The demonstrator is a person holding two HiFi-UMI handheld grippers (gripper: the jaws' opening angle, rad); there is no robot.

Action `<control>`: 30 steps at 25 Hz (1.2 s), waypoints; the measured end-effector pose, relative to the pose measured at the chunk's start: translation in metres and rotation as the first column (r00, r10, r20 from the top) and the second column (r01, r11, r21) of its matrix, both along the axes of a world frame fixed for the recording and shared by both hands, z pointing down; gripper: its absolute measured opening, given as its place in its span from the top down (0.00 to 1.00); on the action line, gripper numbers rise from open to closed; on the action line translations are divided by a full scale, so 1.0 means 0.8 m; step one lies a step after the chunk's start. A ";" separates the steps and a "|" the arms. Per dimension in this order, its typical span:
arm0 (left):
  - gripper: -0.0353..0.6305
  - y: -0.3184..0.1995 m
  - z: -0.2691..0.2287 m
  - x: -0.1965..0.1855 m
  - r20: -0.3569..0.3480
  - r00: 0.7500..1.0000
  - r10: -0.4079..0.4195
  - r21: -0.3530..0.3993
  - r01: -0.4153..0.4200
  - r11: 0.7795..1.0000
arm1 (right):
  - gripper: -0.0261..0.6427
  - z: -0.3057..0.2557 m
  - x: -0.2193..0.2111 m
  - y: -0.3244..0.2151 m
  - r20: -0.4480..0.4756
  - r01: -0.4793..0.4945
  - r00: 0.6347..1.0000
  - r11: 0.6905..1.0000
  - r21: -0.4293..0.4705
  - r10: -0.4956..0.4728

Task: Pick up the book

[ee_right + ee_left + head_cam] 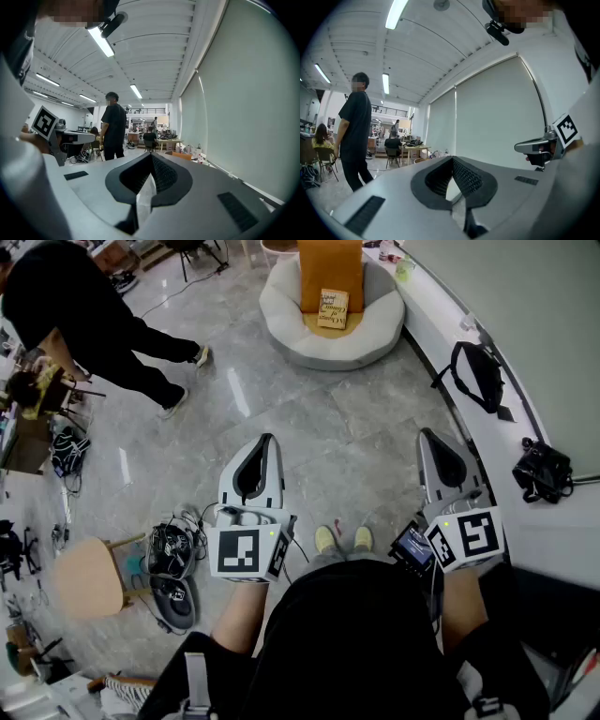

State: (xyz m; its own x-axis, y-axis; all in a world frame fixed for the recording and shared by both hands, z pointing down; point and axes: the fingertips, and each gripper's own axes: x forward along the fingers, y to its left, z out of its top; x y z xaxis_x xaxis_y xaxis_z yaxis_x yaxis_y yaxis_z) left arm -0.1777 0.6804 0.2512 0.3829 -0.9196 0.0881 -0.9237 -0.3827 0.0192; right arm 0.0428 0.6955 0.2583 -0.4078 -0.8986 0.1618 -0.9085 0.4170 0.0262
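Observation:
The book (333, 308), yellowish with dark print, lies on an orange cushion (330, 273) in a round white floor seat (291, 334) at the far end of the floor. Both grippers are held level at waist height, well short of it. My left gripper (268, 440) is shut with nothing between its jaws, as the left gripper view (452, 159) also shows. My right gripper (425, 434) is shut and empty too, its jaws meeting at the tip in the right gripper view (151, 155). The book does not show in either gripper view.
A person in black (84, 320) walks at the far left. A white ledge (487, 437) runs along the right wall, with a black bag (478, 371) and another black bag (542, 470) on it. A wooden stool (89, 576) and cables with gear (173, 559) sit at my left.

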 end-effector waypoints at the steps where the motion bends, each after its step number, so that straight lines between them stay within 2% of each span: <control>1: 0.93 0.000 0.002 -0.002 0.007 1.000 0.011 -0.001 -0.011 1.000 | 0.95 0.000 -0.004 0.000 -0.002 -0.002 1.000 1.000 0.001 0.002; 7: 0.93 0.001 -0.003 -0.018 -0.010 0.999 0.031 0.015 -0.031 0.999 | 0.95 -0.003 -0.021 -0.001 -0.009 -0.018 1.000 1.000 0.005 0.018; 11: 0.93 0.002 -0.001 -0.033 0.009 1.000 0.022 0.005 -0.022 1.000 | 0.95 -0.005 -0.025 0.001 0.009 -0.038 0.999 0.999 0.017 0.038; 17: 0.93 0.002 -0.012 -0.050 -0.023 0.999 0.031 0.071 -0.030 0.997 | 0.95 -0.013 -0.032 -0.002 0.045 -0.064 0.997 0.998 0.025 0.062; 23: 0.93 0.007 -0.017 -0.057 -0.031 0.999 0.035 0.087 -0.033 0.996 | 0.95 -0.023 -0.046 -0.005 0.047 -0.060 0.997 0.996 0.059 0.057; 30: 0.93 0.005 -0.021 -0.062 -0.040 0.998 0.042 0.111 -0.037 0.993 | 0.95 -0.019 -0.056 -0.011 0.050 -0.051 0.998 0.997 0.055 0.048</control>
